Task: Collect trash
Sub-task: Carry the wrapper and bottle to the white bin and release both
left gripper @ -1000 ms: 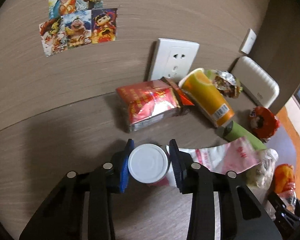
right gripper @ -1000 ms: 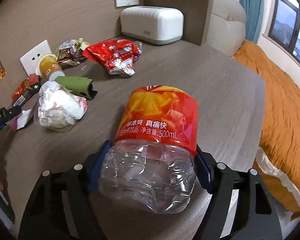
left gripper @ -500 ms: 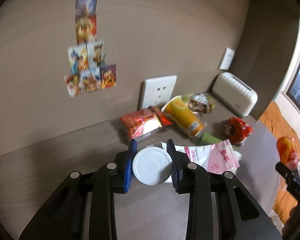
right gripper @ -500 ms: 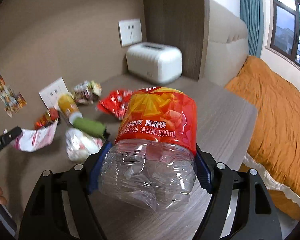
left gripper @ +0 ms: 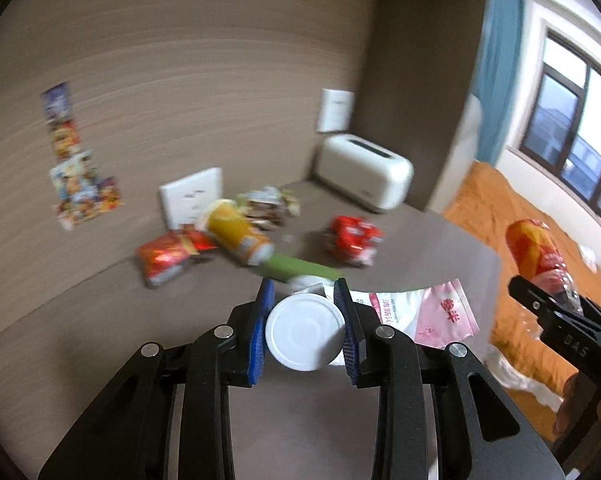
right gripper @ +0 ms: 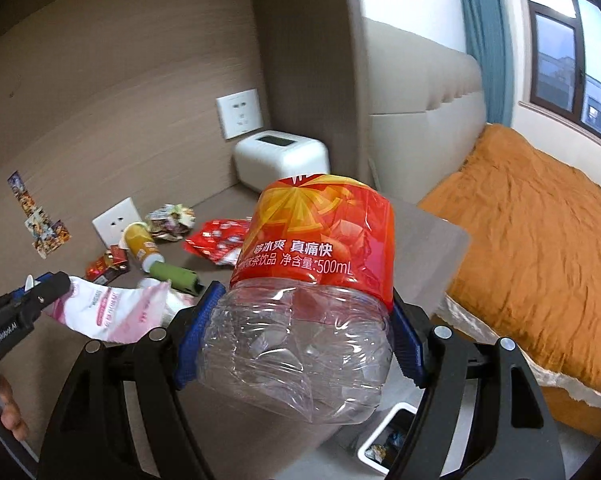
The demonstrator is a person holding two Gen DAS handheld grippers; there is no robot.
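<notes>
My left gripper (left gripper: 304, 328) is shut on a white round cap (left gripper: 303, 333) of a pink-and-white pouch (left gripper: 424, 314) and holds it above the brown table (left gripper: 100, 320). The pouch also shows in the right wrist view (right gripper: 112, 308), hanging from the left gripper (right gripper: 30, 284). My right gripper (right gripper: 300, 340) is shut on a crushed clear plastic bottle (right gripper: 304, 288) with a red-orange label, held in the air over the table's edge. The bottle also shows in the left wrist view (left gripper: 534, 248).
On the table lie a red snack bag (left gripper: 168, 256), an orange bottle (left gripper: 238, 236), a green wrapper (left gripper: 296, 268), a red crumpled wrapper (left gripper: 352, 238) and a foil wrapper (right gripper: 170, 220). A white box (left gripper: 364, 176) stands at the back. A white bin (right gripper: 388, 440) sits below the table edge beside the orange bed (right gripper: 540, 248).
Both grippers have lifted up and back from the table with their loads. The views now take in more of the room, the bed and the bin.
</notes>
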